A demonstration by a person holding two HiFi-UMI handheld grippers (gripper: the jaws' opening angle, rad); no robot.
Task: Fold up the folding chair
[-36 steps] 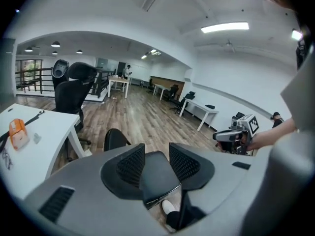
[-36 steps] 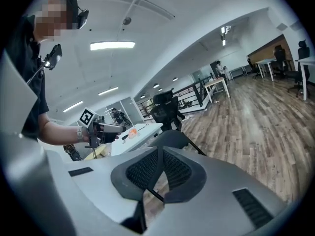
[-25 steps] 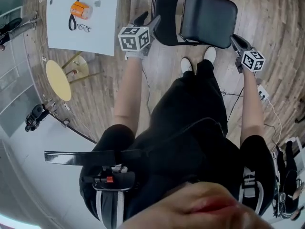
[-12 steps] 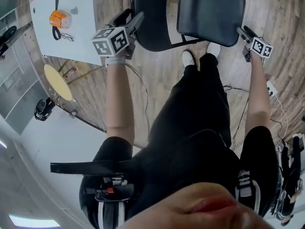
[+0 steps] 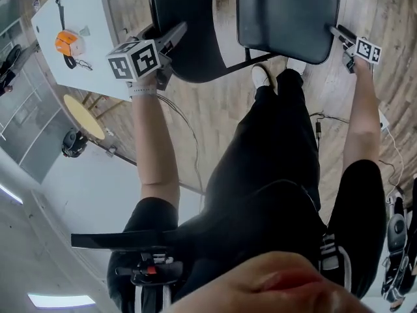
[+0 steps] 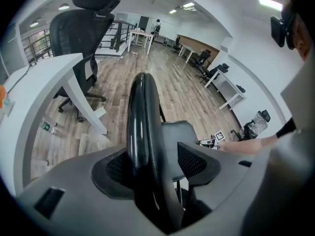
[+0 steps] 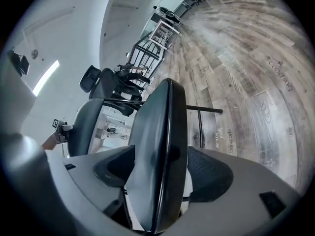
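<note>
Closest to us, the left gripper (image 6: 156,163) straddles the top edge of the backrest (image 6: 142,107) of the folding chair (image 5: 287,12). Its fingers (image 6: 198,160) have just been opening and stand wide. The black rim runs between them and a gap shows on one side, so nothing is clamped. The right gripper (image 7: 162,173) does the same at the edge of the seat (image 7: 157,127). Its fingers (image 7: 210,175) have just been opening too, and the padded seat passes between them without being pinched.

We judge the fold not yet begun. The chair stands at our 12 o'clock, just past a white shoe (image 5: 262,75), with the seat spread out and the backrest apart from it at 11 o'clock. Placing both grippers is the only part done. What is left, as we read it, is to close on both parts, swing the seat up against the backrest and let the frame collapse flat.

The chair rests on a wood-plank floor (image 5: 221,109). At 9 o'clock stands a round yellow stool (image 5: 81,116). Beyond it, at 10 o'clock, a white table (image 5: 98,64) carries an orange object (image 5: 66,41). A cable (image 5: 317,126) lies on the floor at 3 o'clock. Farther off, the left gripper view shows a black office chair (image 6: 83,28) by the table. Behind it is a long open office with more desks (image 6: 142,33) at the far end.
</note>
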